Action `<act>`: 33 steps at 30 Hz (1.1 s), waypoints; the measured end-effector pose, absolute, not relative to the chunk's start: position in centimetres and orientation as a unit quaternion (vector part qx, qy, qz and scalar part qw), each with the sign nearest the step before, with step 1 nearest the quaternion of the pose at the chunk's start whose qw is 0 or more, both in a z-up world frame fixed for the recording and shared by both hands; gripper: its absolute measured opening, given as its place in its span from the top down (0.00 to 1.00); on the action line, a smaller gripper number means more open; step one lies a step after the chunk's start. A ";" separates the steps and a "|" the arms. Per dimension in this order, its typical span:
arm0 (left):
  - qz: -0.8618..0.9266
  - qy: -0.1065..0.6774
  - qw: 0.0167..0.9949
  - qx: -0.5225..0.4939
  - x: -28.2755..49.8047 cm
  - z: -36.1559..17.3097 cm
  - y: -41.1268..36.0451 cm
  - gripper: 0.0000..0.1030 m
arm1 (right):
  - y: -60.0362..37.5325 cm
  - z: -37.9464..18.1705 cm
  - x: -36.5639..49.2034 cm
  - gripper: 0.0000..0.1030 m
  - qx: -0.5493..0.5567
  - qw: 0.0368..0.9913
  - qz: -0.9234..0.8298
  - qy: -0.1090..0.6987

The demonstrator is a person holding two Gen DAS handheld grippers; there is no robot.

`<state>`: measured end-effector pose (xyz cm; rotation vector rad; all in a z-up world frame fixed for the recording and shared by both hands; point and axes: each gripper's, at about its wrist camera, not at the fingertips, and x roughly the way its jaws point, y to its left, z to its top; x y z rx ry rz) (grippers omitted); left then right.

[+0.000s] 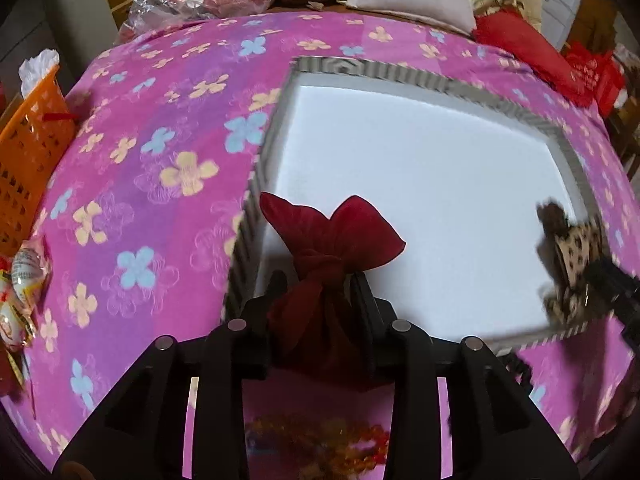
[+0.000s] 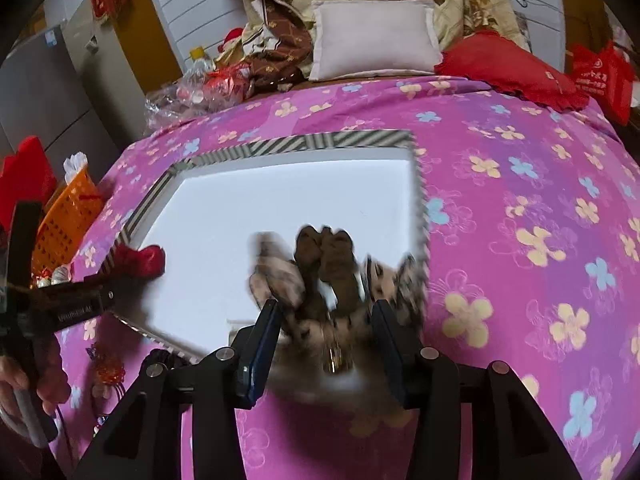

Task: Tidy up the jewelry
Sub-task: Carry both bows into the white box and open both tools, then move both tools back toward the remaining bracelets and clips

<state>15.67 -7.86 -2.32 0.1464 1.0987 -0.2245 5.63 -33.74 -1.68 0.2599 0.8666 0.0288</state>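
Two pouches hang over the tray (image 1: 420,76): left gripper (image 1: 320,280) clasps the red pouch (image 1: 320,276), right gripper (image 2: 326,316) straddles the blurred leopard pouch (image 2: 320,276), grip unclear. Next, likely, lowering both into the tray.

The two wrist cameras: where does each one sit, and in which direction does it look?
Left wrist: on the left gripper, looking down along its fingers at a red pouch over the white tray; the right gripper shows at the right edge.
Right wrist: on the right gripper, looking down at a blurred leopard-print pouch; the left gripper and a hand show at left.
Shared: tray, both pouches, pink flowered cloth, orange basket.
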 end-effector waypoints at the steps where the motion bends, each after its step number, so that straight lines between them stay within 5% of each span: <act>1: -0.108 0.523 0.843 0.067 15.4 -2.4 -7.8 0.68 | -33.8 -1.4 5.3 0.56 0.125 0.900 0.012 0.417; 6: -0.112 0.523 0.844 0.035 14.7 -1.6 -6.9 0.66 | -33.8 0.4 3.2 0.55 0.129 0.907 0.012 0.401; 10: -0.124 0.512 0.850 -0.006 13.1 0.5 -5.8 0.44 | -33.3 1.9 0.4 0.34 0.127 0.913 0.015 0.387; 15: -0.130 0.463 0.877 -0.011 8.7 3.8 -4.6 0.35 | -32.1 2.6 -3.2 0.32 0.106 0.917 0.024 0.385; 33: -0.091 0.415 0.905 0.007 -4.7 2.5 2.1 0.29 | -28.5 -0.6 -10.9 0.26 0.106 0.904 0.041 0.411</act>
